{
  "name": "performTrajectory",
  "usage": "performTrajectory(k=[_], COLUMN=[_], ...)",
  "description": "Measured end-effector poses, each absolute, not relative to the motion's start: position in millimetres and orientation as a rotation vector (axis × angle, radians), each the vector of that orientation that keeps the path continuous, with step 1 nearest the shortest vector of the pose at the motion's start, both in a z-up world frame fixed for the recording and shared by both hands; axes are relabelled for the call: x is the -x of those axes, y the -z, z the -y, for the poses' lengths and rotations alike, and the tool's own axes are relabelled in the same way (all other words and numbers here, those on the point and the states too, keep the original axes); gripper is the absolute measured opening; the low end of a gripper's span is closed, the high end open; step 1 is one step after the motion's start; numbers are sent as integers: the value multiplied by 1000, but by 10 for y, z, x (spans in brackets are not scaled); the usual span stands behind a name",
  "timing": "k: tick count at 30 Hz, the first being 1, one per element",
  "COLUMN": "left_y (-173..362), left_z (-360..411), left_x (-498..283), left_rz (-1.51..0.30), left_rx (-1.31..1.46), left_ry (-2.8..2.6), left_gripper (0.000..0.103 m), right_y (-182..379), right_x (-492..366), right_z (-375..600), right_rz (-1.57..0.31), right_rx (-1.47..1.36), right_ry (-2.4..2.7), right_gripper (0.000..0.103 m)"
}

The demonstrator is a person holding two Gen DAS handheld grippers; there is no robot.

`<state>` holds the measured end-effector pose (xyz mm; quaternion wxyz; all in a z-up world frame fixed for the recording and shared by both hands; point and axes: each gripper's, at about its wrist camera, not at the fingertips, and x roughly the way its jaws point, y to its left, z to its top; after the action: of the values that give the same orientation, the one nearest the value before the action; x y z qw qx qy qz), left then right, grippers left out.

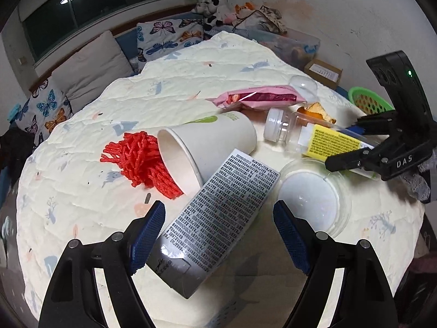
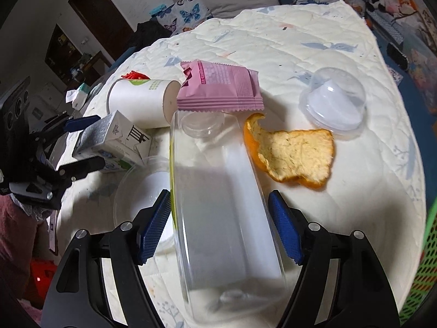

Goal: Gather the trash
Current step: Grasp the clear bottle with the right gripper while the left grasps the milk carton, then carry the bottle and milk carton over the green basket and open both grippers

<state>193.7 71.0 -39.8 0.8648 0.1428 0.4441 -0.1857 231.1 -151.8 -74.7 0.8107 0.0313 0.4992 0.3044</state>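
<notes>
Trash lies on a cream quilt (image 1: 82,125). My left gripper (image 1: 218,235) is open around a grey printed carton (image 1: 218,218), its left pad touching it; the carton also shows in the right wrist view (image 2: 114,142). My right gripper (image 2: 218,224) is open astride a clear plastic bottle (image 2: 221,205) with a yellow label (image 1: 336,139); the jaws stand close to its sides. A white paper cup (image 1: 213,142), red netting (image 1: 139,158), a pink wrapper (image 2: 221,87), orange peel (image 2: 295,155) and clear dome lids (image 2: 333,106) (image 1: 314,199) lie around.
A green mesh basket (image 1: 368,101) stands at the bed's right edge, also in the right wrist view (image 2: 426,259). Butterfly pillows (image 1: 164,35) and plush toys (image 1: 215,11) lie at the head of the bed. A cardboard box (image 1: 323,72) sits by the wall.
</notes>
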Motion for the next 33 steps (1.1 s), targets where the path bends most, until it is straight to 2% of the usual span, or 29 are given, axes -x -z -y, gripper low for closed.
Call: performTrajectory(k=[3, 12, 18, 20, 24, 33], left_y=[417, 449, 473, 472, 435, 238], left_z=[-722, -660, -607, -578, -540, -559], left_x=[-1975, -1971, -1987, -1970, -1907, -1675], left_rz=[-943, -942, -948, -944, -930, -900], left_rx=[-289, -321, -342, -341, -333, -243], left_ry=[401, 416, 395, 386, 352, 335], left_gripper=[78, 69, 68, 63, 46, 45], right_y=[737, 714, 622, 595, 517, 321], right_x=[-2362, -2344, -2221, -2163, -2034, -1709], right_z=[1473, 1431, 1434, 1433, 1454, 1604], right_rz=[-1062, -1055, -1027, -1018, -996, -945], right_rx=[-70, -85, -101, -106, -119, -142], right_ry=[-666, -697, -704, -711, -723, -736], right_gripper=[73, 59, 58, 58, 58, 58])
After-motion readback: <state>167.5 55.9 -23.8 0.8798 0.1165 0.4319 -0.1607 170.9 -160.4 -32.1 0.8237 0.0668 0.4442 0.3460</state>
